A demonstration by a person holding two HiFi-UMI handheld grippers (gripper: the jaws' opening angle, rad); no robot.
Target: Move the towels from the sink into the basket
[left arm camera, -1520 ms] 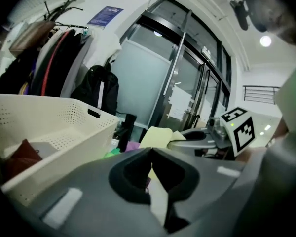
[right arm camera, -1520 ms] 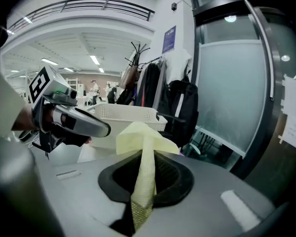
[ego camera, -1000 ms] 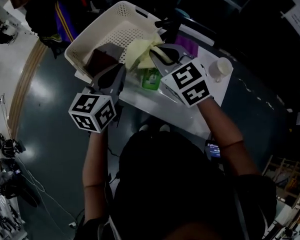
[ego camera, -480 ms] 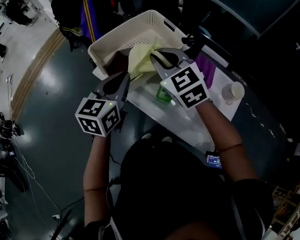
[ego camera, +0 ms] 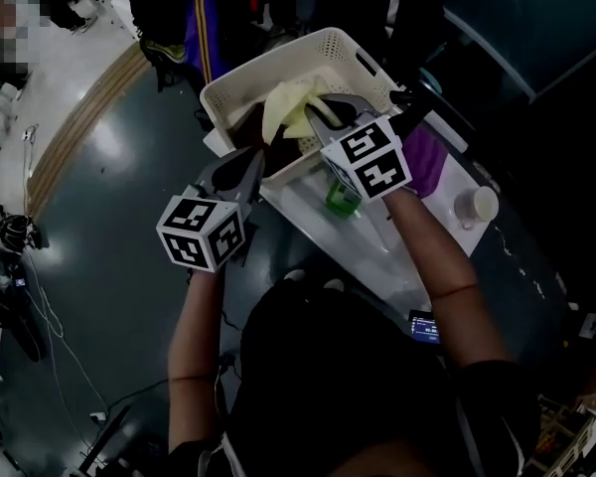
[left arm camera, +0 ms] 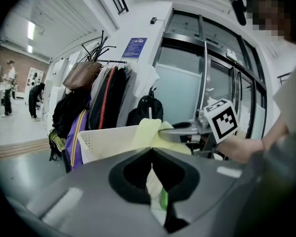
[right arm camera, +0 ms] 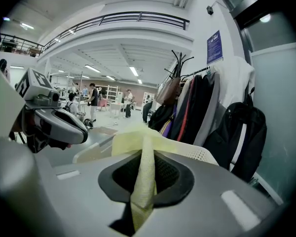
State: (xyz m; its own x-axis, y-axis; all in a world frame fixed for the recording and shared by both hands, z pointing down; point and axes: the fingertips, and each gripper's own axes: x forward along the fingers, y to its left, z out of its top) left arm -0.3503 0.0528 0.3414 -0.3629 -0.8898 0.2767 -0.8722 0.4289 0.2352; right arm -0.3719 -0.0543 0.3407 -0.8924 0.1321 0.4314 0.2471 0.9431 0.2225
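Looking steeply down in the head view at a white basket (ego camera: 268,63) on a white counter (ego camera: 377,241), with a yellow towel (ego camera: 283,107) over its inside, pinched in the right gripper (ego camera: 316,117). Left gripper (ego camera: 260,156) just beside the basket's near wall, jaws together, holding nothing. Dark cloth (ego camera: 246,127) inside the basket, partly under the towel. Green bottle (ego camera: 342,199) on the counter below the right gripper's marker cube, purple cloth (ego camera: 427,162) to the right of that cube, white cup (ego camera: 477,207) further right. Turning to the left gripper view: jaws closed on each other and empty, aimed toward the basket (left arm camera: 106,138); beyond them the towel (left arm camera: 147,132) above the basket, clamped by the right gripper (left arm camera: 163,129); coats (left arm camera: 106,98) on a rack behind. Turning to the right gripper view: jaws clamped on a twisted strand of the towel (right arm camera: 143,181), the rest of it spread ahead, beside the basket's perforated rim (right arm camera: 200,154); left gripper (right arm camera: 64,125) at the left; coats (right arm camera: 197,107) on the rack at the right.
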